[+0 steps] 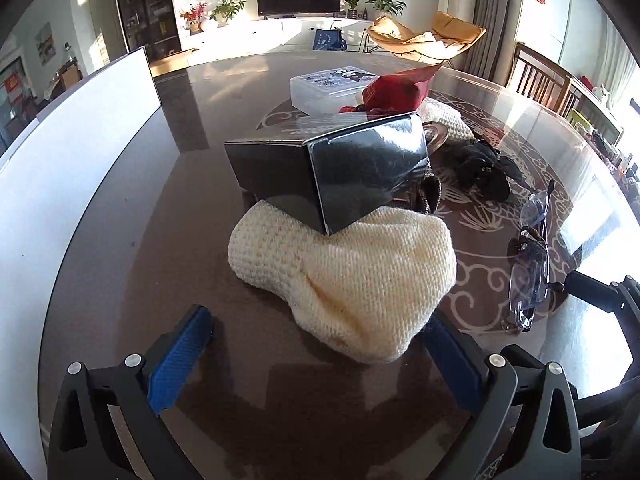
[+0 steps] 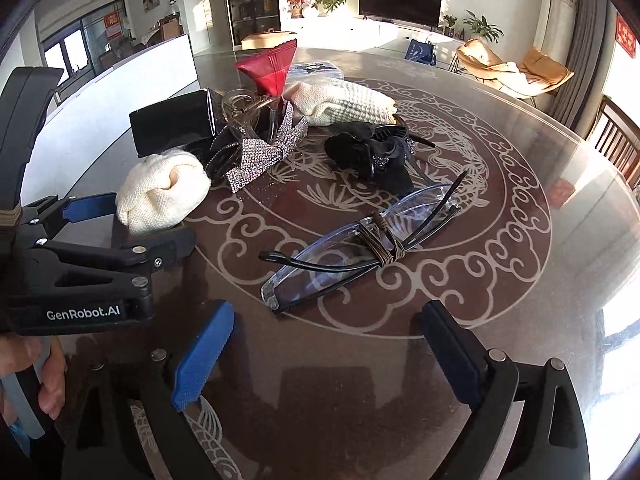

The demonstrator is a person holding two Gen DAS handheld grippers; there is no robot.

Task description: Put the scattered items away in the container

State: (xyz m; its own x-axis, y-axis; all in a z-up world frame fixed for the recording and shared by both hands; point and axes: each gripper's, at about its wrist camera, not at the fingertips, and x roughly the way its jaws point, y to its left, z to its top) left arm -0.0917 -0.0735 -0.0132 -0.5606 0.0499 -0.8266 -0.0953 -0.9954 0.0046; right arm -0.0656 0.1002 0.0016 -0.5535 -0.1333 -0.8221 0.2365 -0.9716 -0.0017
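A cluttered glass-topped round table in a sunlit living room, seen from two hand-held grippers. At far left stands a white container, its wall running along the table's edge. Next to it, the left gripper hangs over the table with its blue-padded jaws spread wide and nothing pressed between them; the near end of a cream knitted cloth lies in the gap, with no pad seen pressing on it. A black box rests tilted on the far side of that cloth. Behind the box sit a clear plastic case and a red pouch, with a second cream knit just beside them. Further right, a sparkling silver bow lies against a clear hair claw, near a black hair clip. A pair of folded glasses, bound at the middle with brown cord, lies on the table's dragon pattern directly ahead of the right gripper, whose jaws stand wide apart and empty, short of the glasses. None of the scattered items is seen inside the container.
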